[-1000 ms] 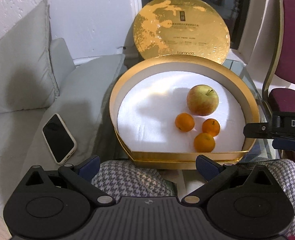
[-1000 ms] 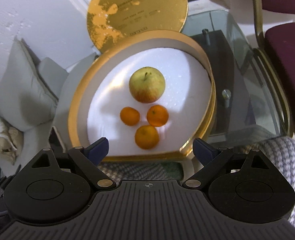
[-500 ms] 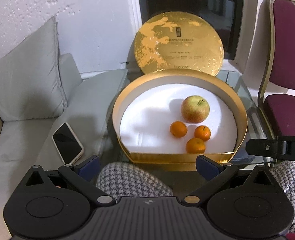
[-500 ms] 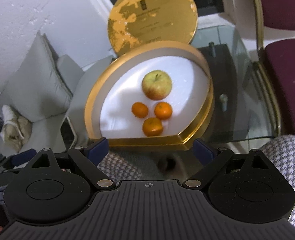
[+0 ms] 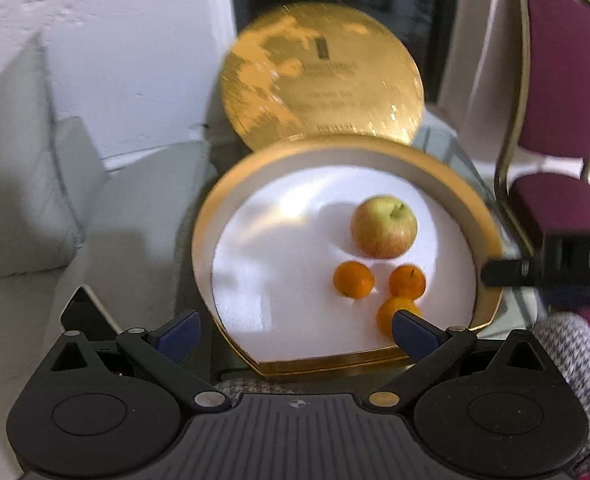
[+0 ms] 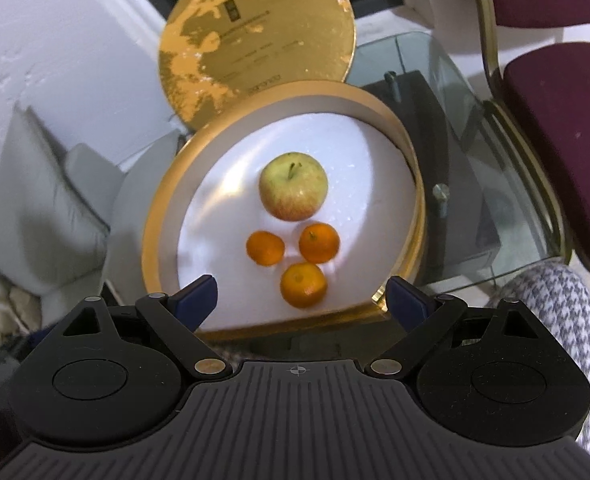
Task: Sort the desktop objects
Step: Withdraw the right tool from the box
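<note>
A box [image 6: 151,240] is placed on the desk [image 6: 467,148]. Inside it an apple [image 6: 293,185] is found at the back, and three oranges in front of it: one on the left [image 6: 265,247], one on the right [image 6: 319,242], one nearest [image 6: 304,285]. A lid [image 6: 255,36] is leaned upright behind the box. A chair [image 6: 563,120] is seen to the right, cushions [image 5: 15,184] to the left.

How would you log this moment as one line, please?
left tool: open, empty | right tool: open, empty | gold box: apple, three oranges inside | lid: propped behind
</note>
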